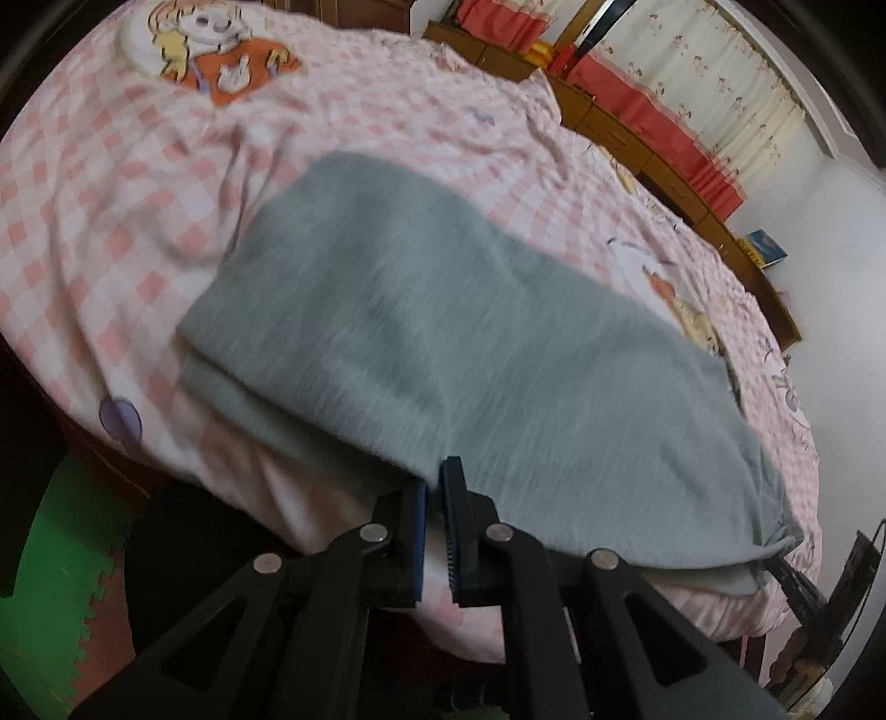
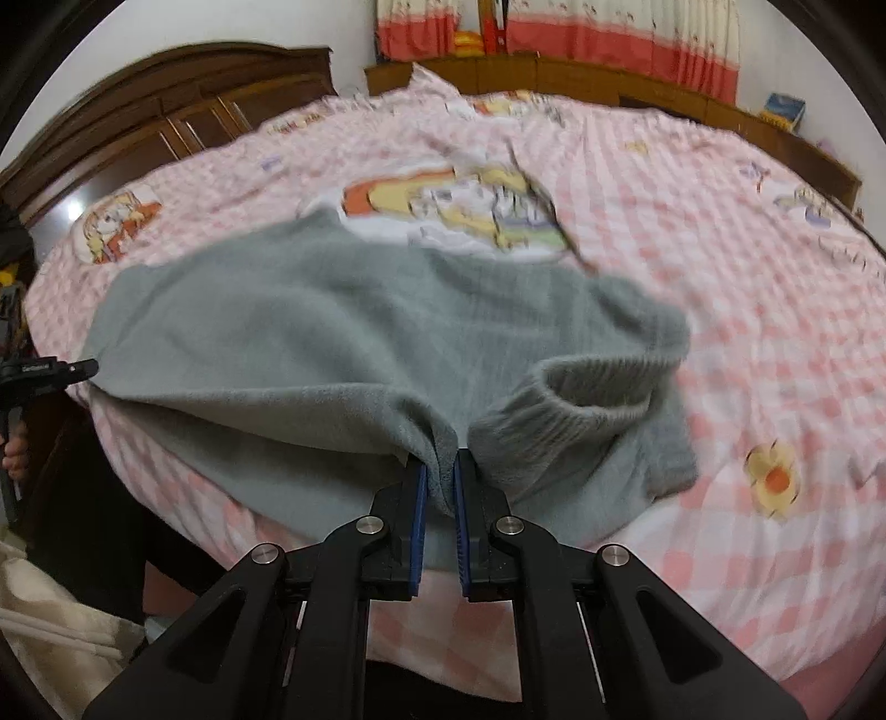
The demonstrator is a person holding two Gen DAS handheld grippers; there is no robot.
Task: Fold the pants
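No legible text, labels or numbers anywhere.

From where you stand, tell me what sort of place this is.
Most likely a bedroom in a home. Grey pants lie on a bed with a pink checked cartoon sheet, a dark wooden wardrobe stands behind it, and patterned curtains hang on the far wall.
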